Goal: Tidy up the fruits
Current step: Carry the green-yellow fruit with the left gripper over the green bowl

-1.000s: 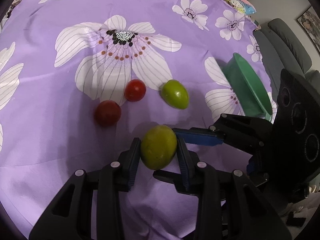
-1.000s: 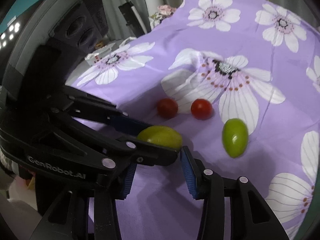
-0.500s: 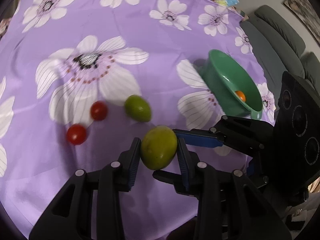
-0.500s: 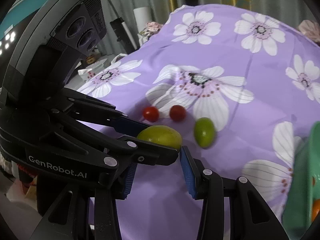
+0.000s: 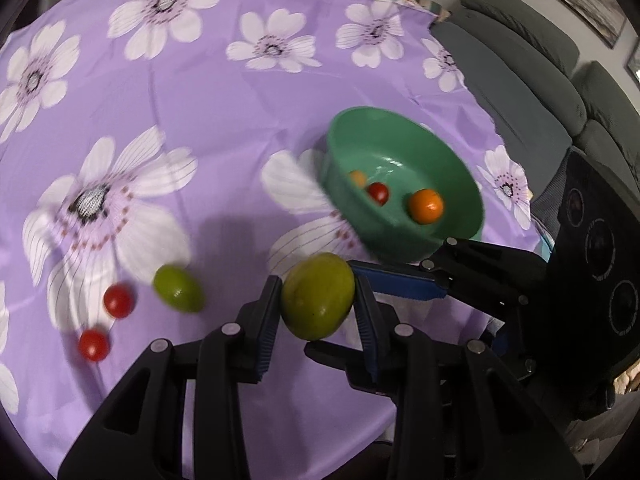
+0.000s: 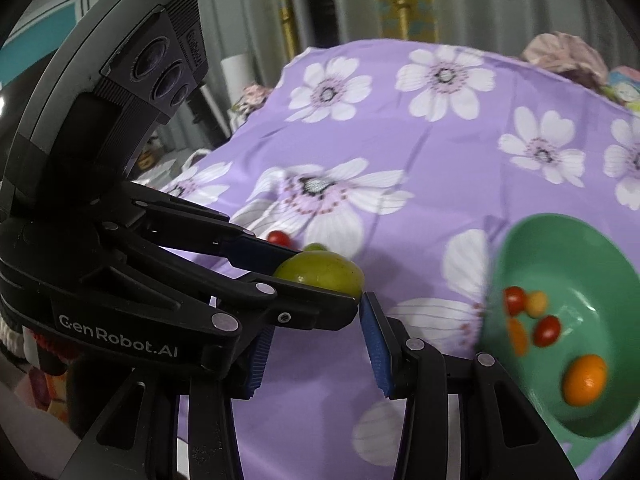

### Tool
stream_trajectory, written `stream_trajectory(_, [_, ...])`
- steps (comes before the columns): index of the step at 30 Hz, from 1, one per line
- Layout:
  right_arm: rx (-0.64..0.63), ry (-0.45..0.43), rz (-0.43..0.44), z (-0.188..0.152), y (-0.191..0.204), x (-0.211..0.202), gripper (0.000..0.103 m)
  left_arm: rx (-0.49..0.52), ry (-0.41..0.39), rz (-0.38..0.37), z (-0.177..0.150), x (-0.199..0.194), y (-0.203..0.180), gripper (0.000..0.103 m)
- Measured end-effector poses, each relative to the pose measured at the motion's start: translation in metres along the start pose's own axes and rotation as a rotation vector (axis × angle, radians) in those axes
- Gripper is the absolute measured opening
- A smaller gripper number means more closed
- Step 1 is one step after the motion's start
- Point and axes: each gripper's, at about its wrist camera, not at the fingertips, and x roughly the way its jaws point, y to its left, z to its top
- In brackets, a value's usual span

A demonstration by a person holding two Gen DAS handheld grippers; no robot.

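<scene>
Purple floral cloth (image 5: 224,104) | left gripper (image 5: 318,300) "GenRobot.AI", clamps green fruit (image 5: 318,296) | right gripper (image 6: 316,332) parted, empty

The left gripper (image 5: 318,300) angles downward, its blue pads clamped on a green fruit (image 5: 318,295). The right gripper (image 6: 316,340) sits close alongside, jaws parted and empty.

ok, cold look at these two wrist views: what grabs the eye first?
The big yellow-green oval fruit pinched between the blue pads of the left hand-held gripper, low in the middle of the left wrist view. Next, the green plastic bowl to its upper right on the purple flowered tablecloth, holding small red and orange fruits. The right hand-held gripper comes in alongside with nothing between its pads.
</scene>
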Motion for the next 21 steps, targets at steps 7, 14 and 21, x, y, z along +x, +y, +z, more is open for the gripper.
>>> stream_trajectory(7, [0.039,-0.039,-0.054,-0.003,-0.024,-0.019,0.045,0.061,0.002,-0.014,0.018,0.012,-0.025,0.036])
stream_trajectory(14, [0.078,-0.073,-0.087,-0.007,-0.043,-0.034,0.045,0.113,0.010,-0.023,0.032,0.020,-0.044,0.036])
stream_trajectory(21, [0.115,-0.100,-0.123,-0.009,-0.060,-0.043,0.045,0.157,0.015,-0.033,0.046,0.032,-0.060,0.036])
